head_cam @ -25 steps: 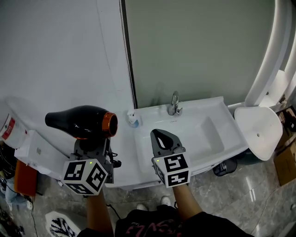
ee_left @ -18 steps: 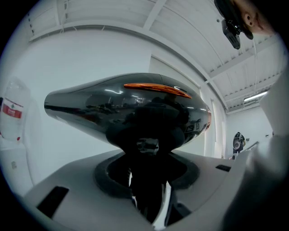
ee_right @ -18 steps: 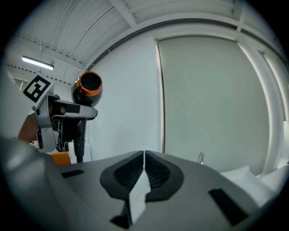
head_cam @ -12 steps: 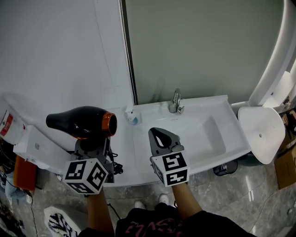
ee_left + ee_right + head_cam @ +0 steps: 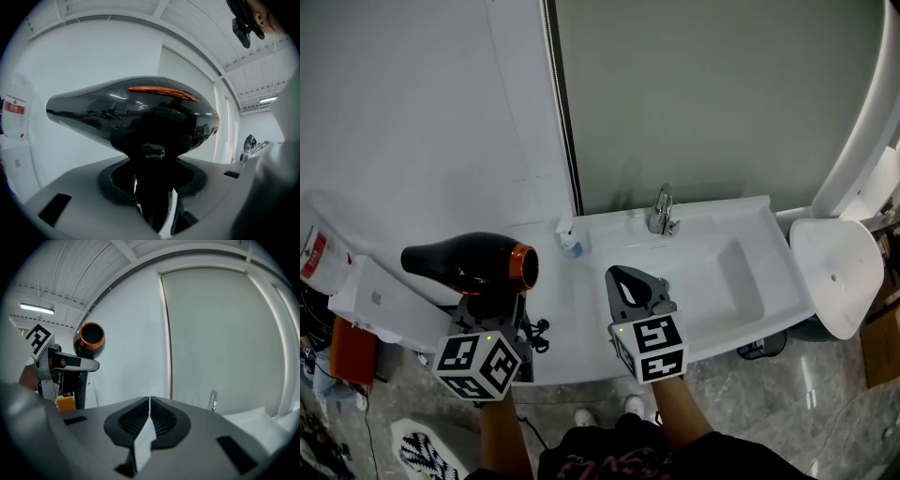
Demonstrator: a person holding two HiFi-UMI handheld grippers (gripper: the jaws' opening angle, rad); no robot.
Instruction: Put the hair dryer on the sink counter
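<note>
Head view: hair dryer [image 5: 473, 263] in left tongs [image 5: 488, 302]

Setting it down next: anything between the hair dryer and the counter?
Nothing visible blocks it. The hair dryer hangs at the left end of the counter, which looks bare; only a small blue-and-white item sits back by the wall.
</note>
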